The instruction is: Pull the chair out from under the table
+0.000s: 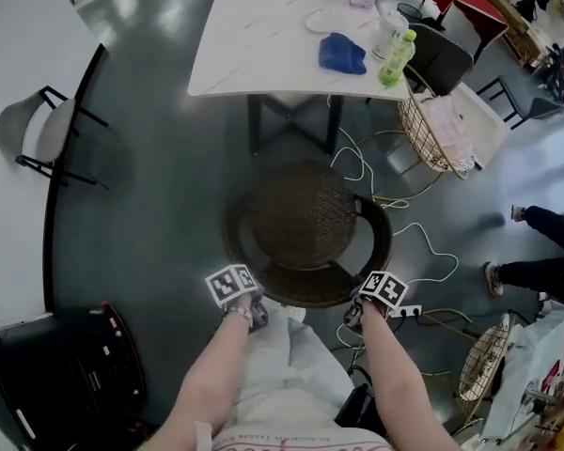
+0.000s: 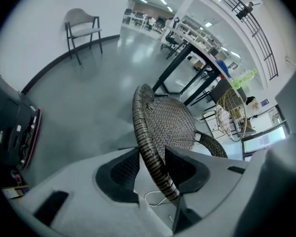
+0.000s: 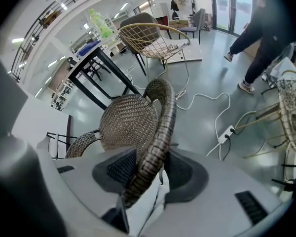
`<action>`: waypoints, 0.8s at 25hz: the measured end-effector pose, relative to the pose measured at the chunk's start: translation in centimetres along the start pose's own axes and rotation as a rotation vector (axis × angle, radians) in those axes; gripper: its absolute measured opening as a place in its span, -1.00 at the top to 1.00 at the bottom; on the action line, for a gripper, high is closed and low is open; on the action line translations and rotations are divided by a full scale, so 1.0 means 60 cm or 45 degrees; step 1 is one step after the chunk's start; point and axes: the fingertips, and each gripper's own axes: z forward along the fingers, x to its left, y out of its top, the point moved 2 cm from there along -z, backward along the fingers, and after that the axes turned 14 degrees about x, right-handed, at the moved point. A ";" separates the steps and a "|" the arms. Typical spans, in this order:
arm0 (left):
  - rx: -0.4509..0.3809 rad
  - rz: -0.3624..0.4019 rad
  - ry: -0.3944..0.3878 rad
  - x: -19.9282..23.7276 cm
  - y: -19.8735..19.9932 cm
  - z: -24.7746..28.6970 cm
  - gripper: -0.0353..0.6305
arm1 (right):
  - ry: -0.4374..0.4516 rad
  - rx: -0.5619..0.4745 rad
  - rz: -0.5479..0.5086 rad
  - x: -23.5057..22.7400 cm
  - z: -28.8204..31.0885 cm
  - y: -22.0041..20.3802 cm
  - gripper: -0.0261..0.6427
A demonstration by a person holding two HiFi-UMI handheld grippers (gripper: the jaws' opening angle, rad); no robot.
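Two hand-held grippers, both clamped on the curved back rail of the wicker chair. The left hand-held gripper has the woven rail running between its pads, which are pressed on it from either side. The right hand-held gripper has the same grip further round the rail. Both point steeply down, one at each end of the near arc of the rail, with the person's forearms behind them. The chair stands on the grey floor with its round seat clear of the near edge of the white surface, between the person and the surface's black legs. On the surface sit a blue cloth and a green bottle. A gold wire chair stands at the surface's right corner, with white cables on the floor beside the wicker chair and a power strip near the right gripper. A grey chair stands well apart at the left. Another person's legs show at the right edge.
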 end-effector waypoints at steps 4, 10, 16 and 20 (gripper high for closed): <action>0.013 0.006 -0.005 0.019 -0.070 -0.010 0.44 | -0.009 0.023 -0.018 -0.042 -0.009 -0.056 0.43; 0.003 0.057 -0.004 0.031 -0.130 -0.010 0.44 | -0.020 0.013 -0.087 -0.084 -0.017 -0.095 0.38; -0.059 0.212 -0.014 0.025 -0.126 -0.034 0.31 | -0.109 -0.075 -0.038 -0.102 -0.049 -0.091 0.19; -0.121 0.230 -0.120 0.004 -0.108 -0.080 0.16 | -0.025 -0.130 -0.022 -0.101 -0.101 -0.077 0.16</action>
